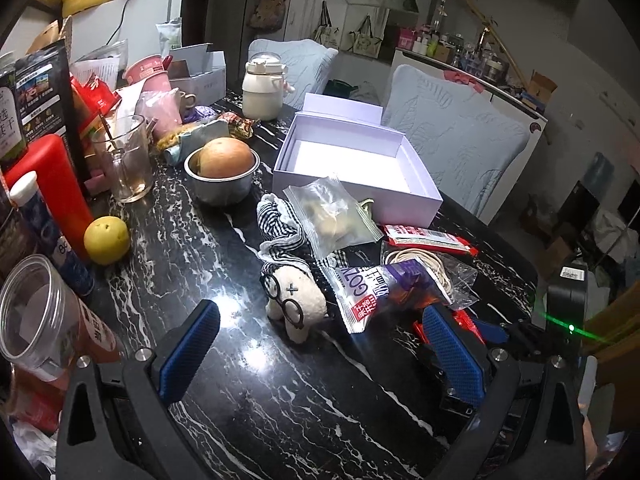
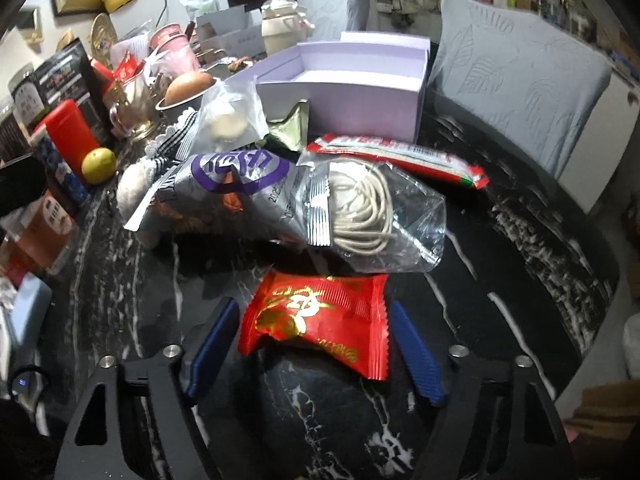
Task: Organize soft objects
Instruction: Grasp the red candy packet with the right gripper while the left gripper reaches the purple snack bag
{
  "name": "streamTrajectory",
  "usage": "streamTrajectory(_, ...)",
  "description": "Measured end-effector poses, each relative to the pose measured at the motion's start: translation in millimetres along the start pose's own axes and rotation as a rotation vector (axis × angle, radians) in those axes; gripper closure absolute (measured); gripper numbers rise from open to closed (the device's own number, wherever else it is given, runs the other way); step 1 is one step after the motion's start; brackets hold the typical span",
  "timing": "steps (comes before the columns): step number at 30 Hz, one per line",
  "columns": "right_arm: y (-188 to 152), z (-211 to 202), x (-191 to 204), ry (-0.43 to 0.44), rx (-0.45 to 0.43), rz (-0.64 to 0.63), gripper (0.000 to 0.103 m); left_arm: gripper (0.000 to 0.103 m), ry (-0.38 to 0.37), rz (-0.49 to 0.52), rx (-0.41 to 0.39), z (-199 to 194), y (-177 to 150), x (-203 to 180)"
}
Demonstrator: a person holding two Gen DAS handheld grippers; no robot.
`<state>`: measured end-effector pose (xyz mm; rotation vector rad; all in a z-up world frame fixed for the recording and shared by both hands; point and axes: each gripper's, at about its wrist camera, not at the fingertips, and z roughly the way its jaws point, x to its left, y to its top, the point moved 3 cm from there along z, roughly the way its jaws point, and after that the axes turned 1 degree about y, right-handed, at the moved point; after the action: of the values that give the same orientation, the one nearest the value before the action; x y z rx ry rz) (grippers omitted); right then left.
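Red snack packet — between right tongs

1. Left wrist view looks steeply down and forward along its fingers over the black marble table, some way back from the plush toy.
2. Right wrist view sits lower and closer, right over a red packet.
3. Both share the lilac box, the purple-and-silver packet and the cord bag.

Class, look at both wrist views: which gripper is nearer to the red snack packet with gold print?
Right. The right gripper straddles the red snack packet, a finger on each side. The left gripper hangs over bare tabletop beside it, near the plush toy.
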<state>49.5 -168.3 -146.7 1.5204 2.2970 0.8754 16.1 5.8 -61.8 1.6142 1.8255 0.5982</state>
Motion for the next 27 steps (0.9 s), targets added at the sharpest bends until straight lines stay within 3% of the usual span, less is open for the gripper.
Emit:
streamTrajectory(1, -0.1, -0.5, 0.4, -0.003, 0.000, -0.008, 0.040, 0.000, 0.001, 0.005, 0.001, 1.3, 1.0, -1.7)
streamTrajectory(5, 1.0, -2.7, -2.6, 0.024, -0.003, -0.003, 0.048, 0.000, -0.015, 0.009, 0.008, 7.3, 4.8, -6.8)
streamTrajectory(14, -2.2, -22.2, -27.7, 0.080, -0.016, 0.043, 0.050, 0.000, -0.054, 0.063, 0.010, 25.3, 19.3, -27.6)
streamTrajectory(21, 2.4, -41.3, -58.7, 0.072, -0.052, 0.079, 0.050, 0.001, -0.142, 0.147, 0.014, 50.2, 35.5, -58.2)
streamTrajectory(25, 4.3, -43.4, -70.9, 0.070, -0.063, 0.099, 0.050, 0.006, -0.178, 0.194, 0.069, 74.7, 36.1, -72.3)
streamTrajectory(27, 3.4, -43.8, -79.4, 0.075, -0.063, 0.113, 0.050, 0.013, -0.187, 0.192, 0.121, 87.1, 31.7, -73.9)
